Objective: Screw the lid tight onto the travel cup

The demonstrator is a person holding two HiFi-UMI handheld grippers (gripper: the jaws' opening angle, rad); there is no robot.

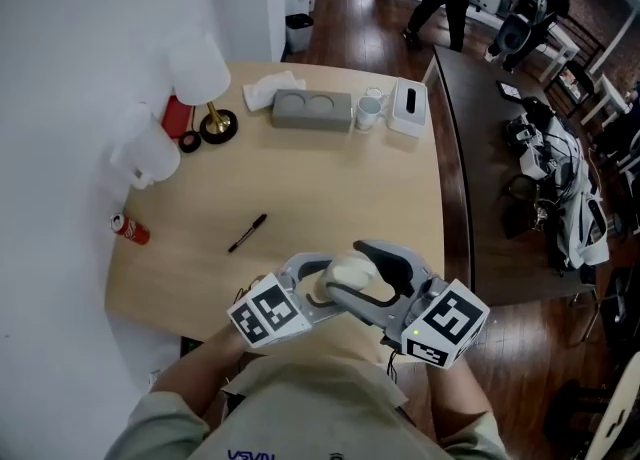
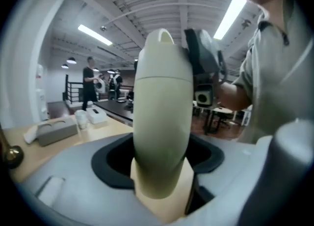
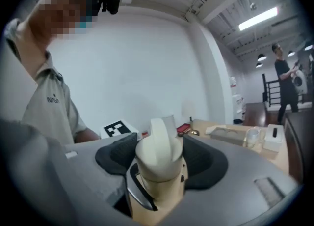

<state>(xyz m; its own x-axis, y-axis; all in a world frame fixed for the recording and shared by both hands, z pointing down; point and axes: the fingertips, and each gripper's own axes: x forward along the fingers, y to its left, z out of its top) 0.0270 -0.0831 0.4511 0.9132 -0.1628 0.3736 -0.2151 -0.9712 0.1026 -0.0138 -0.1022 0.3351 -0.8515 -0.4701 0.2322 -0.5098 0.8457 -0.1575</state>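
The cream travel cup [image 1: 345, 273] stands roughly upright at the person's chest, the left gripper [image 1: 308, 288] clamped on its body below and the right gripper [image 1: 382, 283] clenched round the lid [image 3: 157, 152] just above, opposite.

Left tool [image 1: 315, 283], right tool [image 1: 380, 273] meet before chest, both clamped on travel cup [image 1: 348, 270].

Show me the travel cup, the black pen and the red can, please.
travel cup [image 2: 162, 122], left gripper view, middle of its cream body.
black pen [image 1: 247, 233], head view, middle of its barrel.
red can [image 1: 130, 230], head view, its red side.
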